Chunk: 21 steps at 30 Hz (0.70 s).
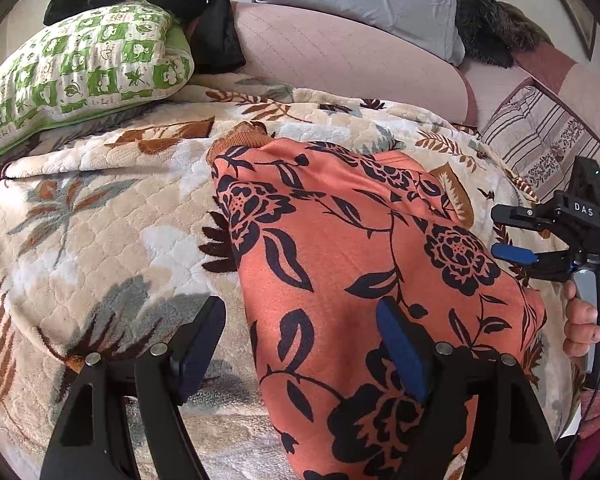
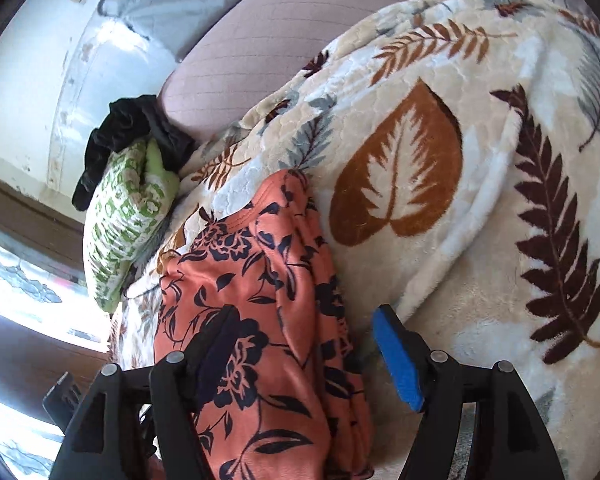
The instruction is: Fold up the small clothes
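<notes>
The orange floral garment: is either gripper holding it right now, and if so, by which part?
Neither. The orange floral garment lies on the leaf-print blanket. The left gripper and right gripper both stand open over it, pads not pressing.

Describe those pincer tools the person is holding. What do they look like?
Each is a black plastic tool with two flat, wedge-shaped fingers, silver rivets at the joints and blue foam pads on the inner faces. Seen from the side, the right gripper has "DAS" in white letters on its body, a small green light, a grey handle and a thin black cable hanging below.
</notes>
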Tool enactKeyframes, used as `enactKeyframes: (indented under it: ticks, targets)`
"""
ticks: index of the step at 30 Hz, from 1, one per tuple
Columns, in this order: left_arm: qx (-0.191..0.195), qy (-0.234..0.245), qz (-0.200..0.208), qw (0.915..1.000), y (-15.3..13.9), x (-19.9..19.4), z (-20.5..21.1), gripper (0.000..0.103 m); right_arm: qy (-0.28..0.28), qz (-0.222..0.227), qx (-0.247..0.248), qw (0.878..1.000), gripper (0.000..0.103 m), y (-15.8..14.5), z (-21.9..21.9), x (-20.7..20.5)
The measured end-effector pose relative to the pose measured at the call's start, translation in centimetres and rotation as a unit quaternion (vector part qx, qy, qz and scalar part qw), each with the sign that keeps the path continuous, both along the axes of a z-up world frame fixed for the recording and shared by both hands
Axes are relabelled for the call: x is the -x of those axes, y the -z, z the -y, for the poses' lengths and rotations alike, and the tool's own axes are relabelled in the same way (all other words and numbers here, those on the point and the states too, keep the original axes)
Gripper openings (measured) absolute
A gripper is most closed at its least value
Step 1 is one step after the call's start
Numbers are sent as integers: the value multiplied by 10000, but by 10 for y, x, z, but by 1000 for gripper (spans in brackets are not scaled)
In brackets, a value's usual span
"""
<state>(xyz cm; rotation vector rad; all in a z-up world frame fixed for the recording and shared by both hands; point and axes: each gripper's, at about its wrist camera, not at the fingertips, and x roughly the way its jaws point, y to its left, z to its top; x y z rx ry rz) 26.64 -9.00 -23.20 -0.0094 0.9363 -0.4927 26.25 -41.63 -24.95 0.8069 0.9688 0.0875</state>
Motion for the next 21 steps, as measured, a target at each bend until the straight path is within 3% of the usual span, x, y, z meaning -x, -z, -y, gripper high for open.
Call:
enactKeyframes:
  ticks: [4, 6, 13, 18, 21]
  targets:
    - [492, 192, -320, 9981, 1, -9, -1, 78, -313, -275, -594, 9974, 75, 29, 8, -9]
    - [808, 198, -533, 9951, 3, -16, -4, 85, -523, -440, -736, 9949, 75, 41, 5, -17]
    - [1733, 37, -1215, 9773, 14, -39, -24, 86, -893, -272, -1017, 9904, 89, 49, 1, -28]
    - [1657, -346, -1551, 9733, 29, -53, -34, 86, -1111, -138, -1036, 9883, 95, 47, -11, -37]
    - [1817, -274, -1765, 9670, 35, -53, -31, 86, -1241, -43, -1144, 9856, 95, 47, -17, -38]
